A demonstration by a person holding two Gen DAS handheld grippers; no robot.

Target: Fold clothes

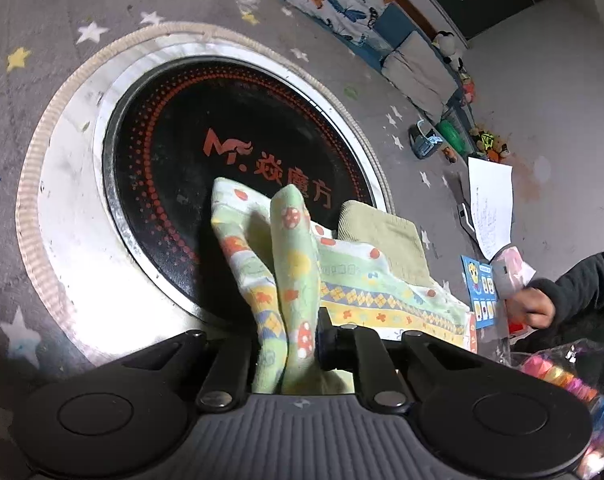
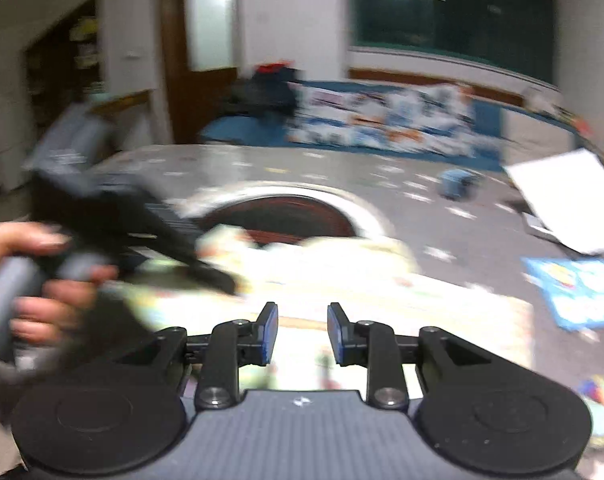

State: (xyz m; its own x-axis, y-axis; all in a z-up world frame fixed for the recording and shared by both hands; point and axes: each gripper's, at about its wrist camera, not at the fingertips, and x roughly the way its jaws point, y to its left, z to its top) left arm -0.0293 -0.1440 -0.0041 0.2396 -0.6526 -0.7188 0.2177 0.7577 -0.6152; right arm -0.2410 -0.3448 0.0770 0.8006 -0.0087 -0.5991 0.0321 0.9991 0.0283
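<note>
A light green child's garment (image 1: pixel 342 280), printed with mushrooms, dots and diamond bands, lies on the table and partly over the black round hob (image 1: pixel 205 152). My left gripper (image 1: pixel 287 340) is shut on a raised fold of it, which stands up between the fingers. A plain green ribbed part (image 1: pixel 382 236) shows behind. The right wrist view is blurred. In it my right gripper (image 2: pixel 303 334) hovers just above the garment (image 2: pixel 362 280) with its blue pads apart and nothing between them. A hand holds the left gripper (image 2: pixel 173 236) at the left of that view.
A steel ring (image 1: pixel 77 208) surrounds the hob in the grey starred tablecloth (image 1: pixel 17 120). To the right lie a white paper (image 1: pixel 492 204), a blue card (image 1: pixel 482 292), a toy car (image 1: pixel 424 142) and a bag of coloured pieces (image 1: pixel 562 380). A person's hand (image 1: pixel 534 308) in a dark sleeve is nearby.
</note>
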